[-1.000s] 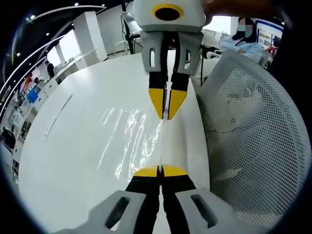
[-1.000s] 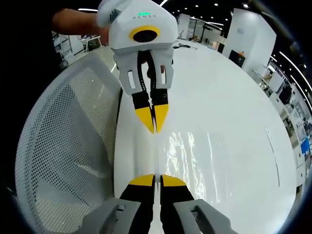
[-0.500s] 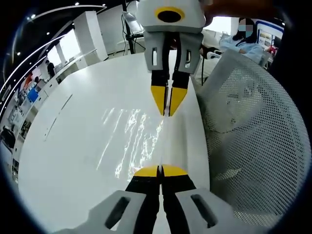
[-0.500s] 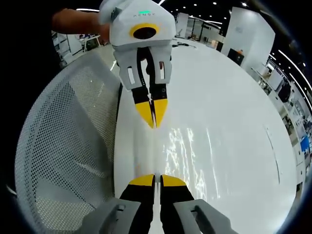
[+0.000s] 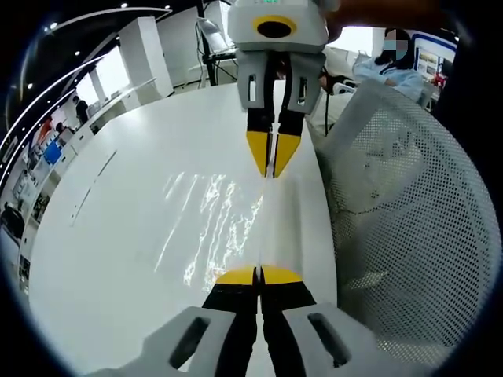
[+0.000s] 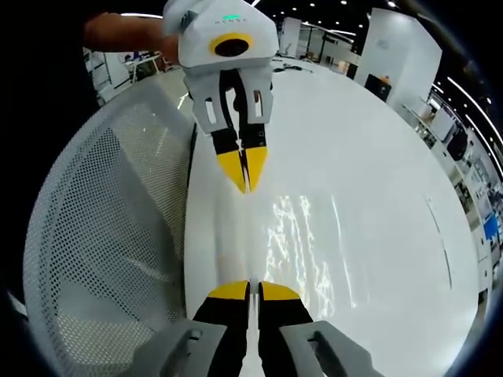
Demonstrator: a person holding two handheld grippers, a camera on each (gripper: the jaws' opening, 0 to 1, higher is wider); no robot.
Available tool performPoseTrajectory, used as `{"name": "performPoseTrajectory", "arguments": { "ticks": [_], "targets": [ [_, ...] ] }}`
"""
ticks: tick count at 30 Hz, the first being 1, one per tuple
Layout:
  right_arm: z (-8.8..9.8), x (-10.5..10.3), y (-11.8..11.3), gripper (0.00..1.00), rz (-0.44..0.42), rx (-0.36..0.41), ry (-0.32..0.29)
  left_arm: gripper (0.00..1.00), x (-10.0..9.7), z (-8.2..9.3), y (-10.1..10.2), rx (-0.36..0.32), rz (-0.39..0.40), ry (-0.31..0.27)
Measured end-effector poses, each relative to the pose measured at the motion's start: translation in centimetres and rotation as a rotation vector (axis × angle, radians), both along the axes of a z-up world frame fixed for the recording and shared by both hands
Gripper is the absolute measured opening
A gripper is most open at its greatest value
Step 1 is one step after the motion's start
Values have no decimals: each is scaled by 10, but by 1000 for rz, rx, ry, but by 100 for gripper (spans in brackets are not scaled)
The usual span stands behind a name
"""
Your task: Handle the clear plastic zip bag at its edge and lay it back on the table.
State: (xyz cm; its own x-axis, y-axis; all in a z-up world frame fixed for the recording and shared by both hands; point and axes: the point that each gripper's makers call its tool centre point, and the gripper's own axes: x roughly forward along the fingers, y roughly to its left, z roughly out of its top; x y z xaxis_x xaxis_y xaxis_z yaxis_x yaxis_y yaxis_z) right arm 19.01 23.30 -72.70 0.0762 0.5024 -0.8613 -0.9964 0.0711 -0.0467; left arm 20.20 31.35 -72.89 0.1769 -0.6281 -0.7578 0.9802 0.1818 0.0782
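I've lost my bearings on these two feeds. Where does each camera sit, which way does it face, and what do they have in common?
Left gripper view: rides on the left gripper, looking along its shut jaws across the white table at the right gripper facing it; mesh chair to the right.
Right gripper view: rides on the right gripper, looking back at the left gripper; a hand holds it; chair on the left.
Shared: the clear bag stretched between both grippers by one edge, plus table and chair.

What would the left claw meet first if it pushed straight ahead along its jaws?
Most likely the right claw, which faces it head-on, shut on the far end of the clear zip bag's edge stretched between them. Left claw grips the near end.
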Motion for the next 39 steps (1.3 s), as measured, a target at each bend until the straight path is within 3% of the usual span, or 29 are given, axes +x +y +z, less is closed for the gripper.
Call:
{"name": "performPoseTrajectory", "arguments": {
  "ticks": [39],
  "targets": [
    [-5,1,-25,0,-43,-34,11,0,2,-5,0,2,-1,6]
  ]
}}
